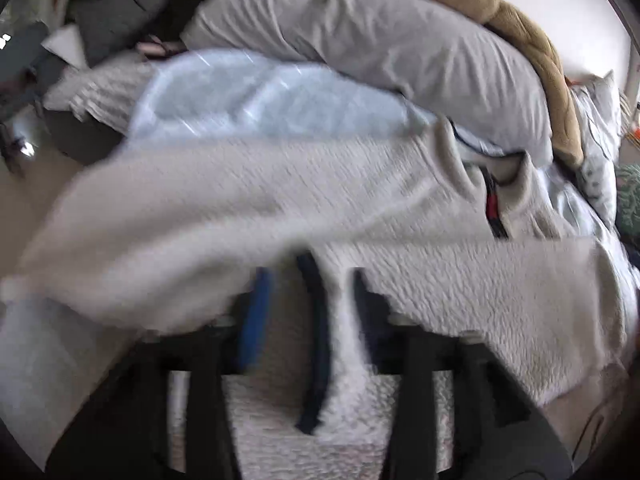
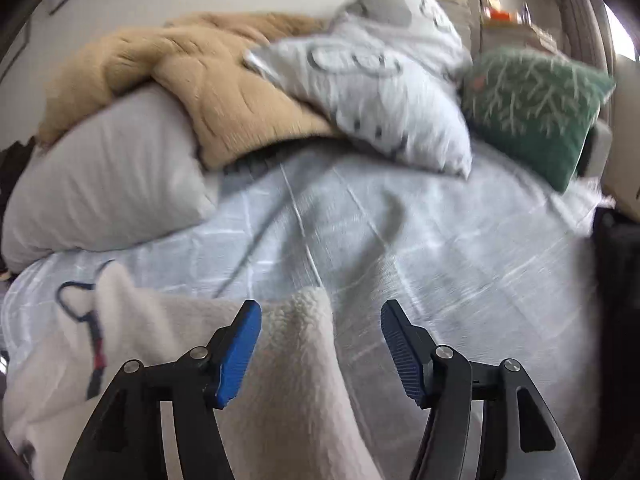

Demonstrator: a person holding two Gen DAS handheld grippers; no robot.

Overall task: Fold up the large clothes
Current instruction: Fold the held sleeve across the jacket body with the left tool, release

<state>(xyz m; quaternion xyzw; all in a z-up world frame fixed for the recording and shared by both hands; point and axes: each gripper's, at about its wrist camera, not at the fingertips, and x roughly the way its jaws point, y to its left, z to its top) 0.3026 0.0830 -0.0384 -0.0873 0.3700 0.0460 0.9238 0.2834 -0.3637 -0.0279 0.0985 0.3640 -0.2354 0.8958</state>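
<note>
A cream fleece jacket (image 1: 280, 200) with dark trim and a zipped collar lies spread on the bed. My left gripper (image 1: 308, 304) sits low over its near edge, with fleece and a dark-trimmed hem between its blue pads; the view is blurred and fabric drapes over the fingers. In the right wrist view the jacket (image 2: 168, 360) lies at lower left, a fleece fold reaching between the fingers. My right gripper (image 2: 320, 344) is open wide above it, holding nothing.
A light blue checked bedsheet (image 2: 400, 260) covers the bed. A grey pillow (image 2: 108, 184), a tan blanket (image 2: 192, 80), a patterned white pillow (image 2: 384, 92) and a green cushion (image 2: 536, 108) lie at the far side. Shelves stand at the back right.
</note>
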